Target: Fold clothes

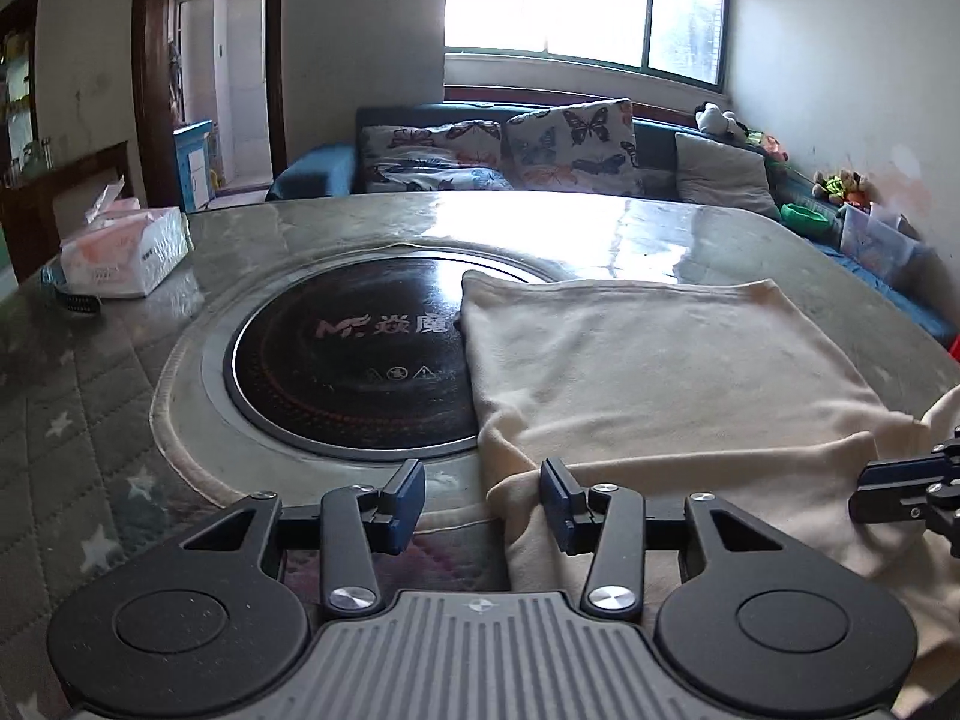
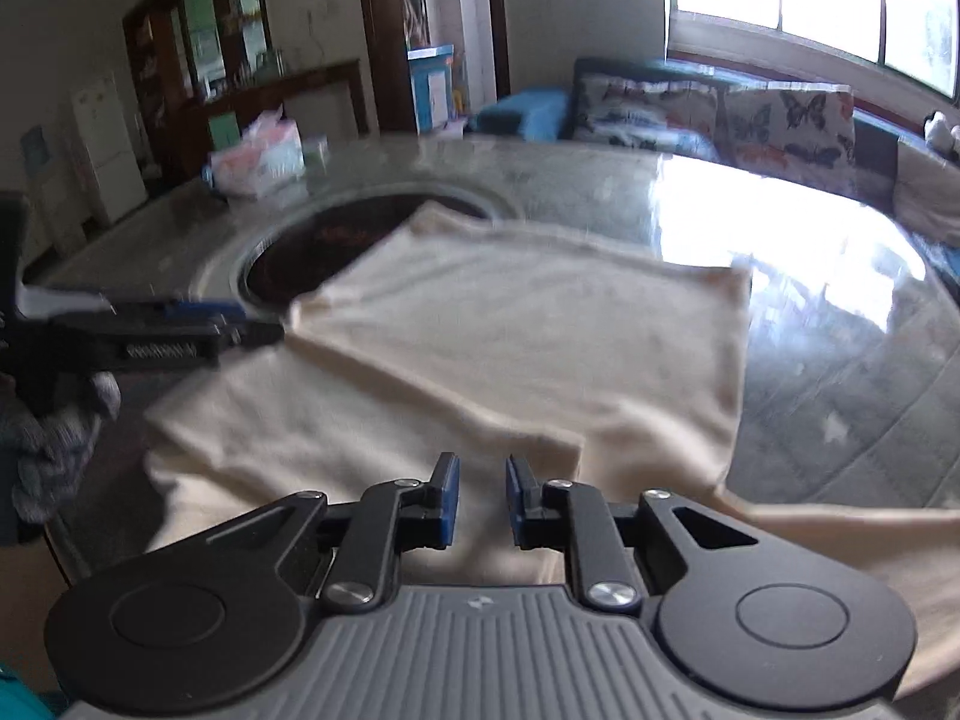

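Daylight from the window falls on a round table (image 1: 300, 228) with a sunken induction cooker (image 1: 354, 360) in its middle. At the near edge the left gripper (image 1: 483, 501) is wide open and holds nothing; the cream garment (image 1: 660, 360) lies just to its right, one pad beside the folded hem. The right gripper (image 2: 482, 501), half open and empty, hovers over the garment's near part. The garment's long axis runs toward the far edge. A tissue pack (image 1: 120, 258) sits at the far left.

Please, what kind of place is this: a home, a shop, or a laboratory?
Most likely a home living or dining room. A sofa with butterfly cushions stands under the window, and the table has a built-in cooktop and a tissue pack.
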A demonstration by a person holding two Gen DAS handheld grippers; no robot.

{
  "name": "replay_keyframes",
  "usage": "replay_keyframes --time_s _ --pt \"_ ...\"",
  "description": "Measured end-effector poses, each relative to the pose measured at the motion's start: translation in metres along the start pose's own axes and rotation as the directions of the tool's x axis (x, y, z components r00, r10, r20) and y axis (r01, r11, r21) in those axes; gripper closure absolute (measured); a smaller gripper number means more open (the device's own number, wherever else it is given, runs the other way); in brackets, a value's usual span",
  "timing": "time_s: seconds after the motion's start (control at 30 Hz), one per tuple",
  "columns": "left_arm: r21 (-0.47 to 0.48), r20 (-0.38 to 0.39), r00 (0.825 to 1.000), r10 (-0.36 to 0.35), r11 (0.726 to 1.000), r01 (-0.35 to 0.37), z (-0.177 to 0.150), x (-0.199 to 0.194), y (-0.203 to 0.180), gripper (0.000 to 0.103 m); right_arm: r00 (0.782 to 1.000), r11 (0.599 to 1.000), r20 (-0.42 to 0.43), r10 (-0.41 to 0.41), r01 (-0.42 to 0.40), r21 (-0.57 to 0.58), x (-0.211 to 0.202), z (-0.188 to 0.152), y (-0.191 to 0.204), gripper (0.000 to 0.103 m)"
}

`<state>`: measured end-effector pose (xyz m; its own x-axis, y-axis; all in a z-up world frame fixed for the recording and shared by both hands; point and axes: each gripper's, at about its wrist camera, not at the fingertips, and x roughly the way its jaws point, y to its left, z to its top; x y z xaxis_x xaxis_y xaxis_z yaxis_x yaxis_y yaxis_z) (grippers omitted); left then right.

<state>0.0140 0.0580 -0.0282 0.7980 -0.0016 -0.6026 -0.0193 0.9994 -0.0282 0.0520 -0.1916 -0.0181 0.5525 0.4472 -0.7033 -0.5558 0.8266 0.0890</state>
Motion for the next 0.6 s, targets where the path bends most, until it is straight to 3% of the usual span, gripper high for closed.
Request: replay_keyframes --time_s 0.13,0.27,0.43,0.47,0.6 --pt "-0.007 0.033 0.999 0.009 1.000 -0.009 0.003 -0.011 0.004 0.057 1.000 1.000 0.027 0.007 -0.007 -0.001 -0.010 -0.003 0.000 0.086" --pt "0.035 0.008 1.000 0.026 0.999 -0.026 -0.004 -0.001 -0.001 0.057 1.000 1.000 0.012 0.012 -0.012 -0.008 -0.010 -0.010 0.001 0.085" --pt "0.045 0.019 0.999 0.029 0.999 -0.030 0.003 -0.008 -0.007 0.057 0.998 1.000 0.063 0.004 -0.006 0.027 -0.030 -0.018 -0.007 0.081" --pt "0.046 0.021 0.999 0.027 0.999 -0.028 0.004 -0.010 -0.008 0.057 0.997 0.999 0.076 -0.005 0.002 0.040 -0.037 -0.019 -0.010 0.075" --pt "0.063 0.030 0.999 -0.020 0.998 0.018 0.008 -0.017 -0.025 0.053 0.989 0.991 0.111 -0.101 0.090 0.097 -0.061 -0.027 -0.035 0.073"
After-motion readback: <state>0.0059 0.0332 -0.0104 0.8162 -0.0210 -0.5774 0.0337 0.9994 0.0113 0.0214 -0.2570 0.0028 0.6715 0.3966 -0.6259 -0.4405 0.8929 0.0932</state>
